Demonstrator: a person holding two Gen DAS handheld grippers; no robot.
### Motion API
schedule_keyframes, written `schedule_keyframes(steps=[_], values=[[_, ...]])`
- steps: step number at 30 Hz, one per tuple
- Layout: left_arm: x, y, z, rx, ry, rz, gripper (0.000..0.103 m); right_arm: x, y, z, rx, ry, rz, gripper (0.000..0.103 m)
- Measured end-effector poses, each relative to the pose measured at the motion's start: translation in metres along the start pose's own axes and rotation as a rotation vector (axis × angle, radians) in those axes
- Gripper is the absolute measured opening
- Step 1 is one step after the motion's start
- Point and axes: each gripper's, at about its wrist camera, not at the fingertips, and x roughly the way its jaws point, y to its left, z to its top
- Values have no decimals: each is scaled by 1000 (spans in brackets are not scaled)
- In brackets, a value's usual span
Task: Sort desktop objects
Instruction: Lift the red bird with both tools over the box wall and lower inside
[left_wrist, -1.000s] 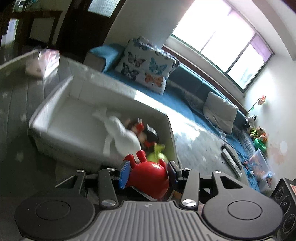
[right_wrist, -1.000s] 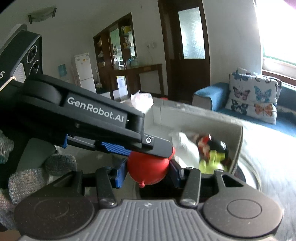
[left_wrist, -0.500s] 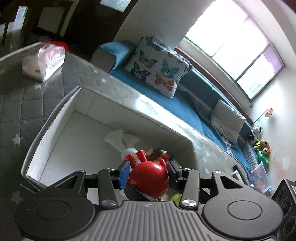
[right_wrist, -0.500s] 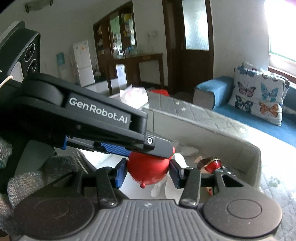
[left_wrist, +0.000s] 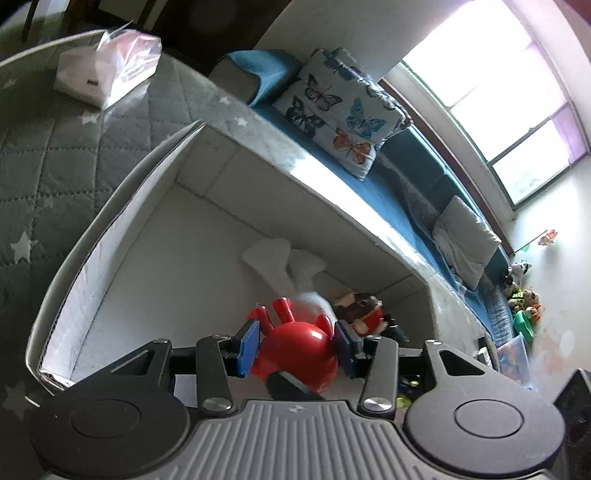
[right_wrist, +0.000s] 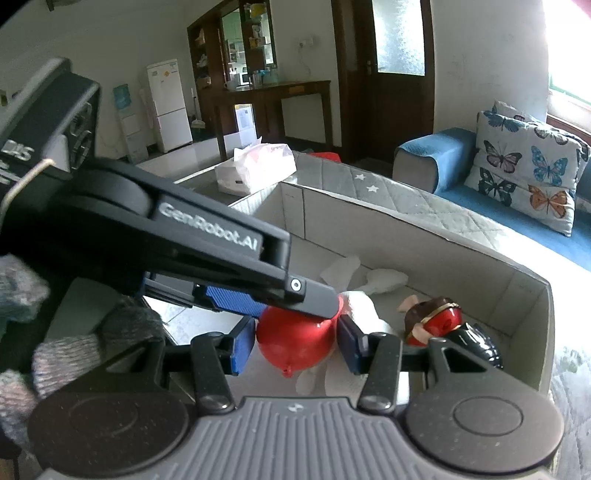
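Both hand-held grippers, left (left_wrist: 297, 345) & right (right_wrist: 295, 341), clamp blue pads on one glossy red plastic toy (left_wrist: 299, 352) w/ stubby prongs, held over the open white cardboard box (left_wrist: 110, 236) on the grey quilted bench (left_wrist: 48, 147), white plush (left_wrist: 280, 262) at 12 o'clock.

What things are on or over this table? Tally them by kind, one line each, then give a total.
Red plastic toy, held over the box: 1
White plush toy, in the box: 1
Figurine in red and black, in the box: 1
Cardboard box: 1
Tissue pack: 1
Total: 5
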Motion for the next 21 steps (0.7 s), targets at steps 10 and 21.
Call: schedule_keyframes(steps=[10,21], values=[[1,-6,-3,28,10,45,47,-1,6,-2,-10,9,-11,49],[-6,-15,-5,76,25,75,47,-3,5,-3,2,18,-21,48]])
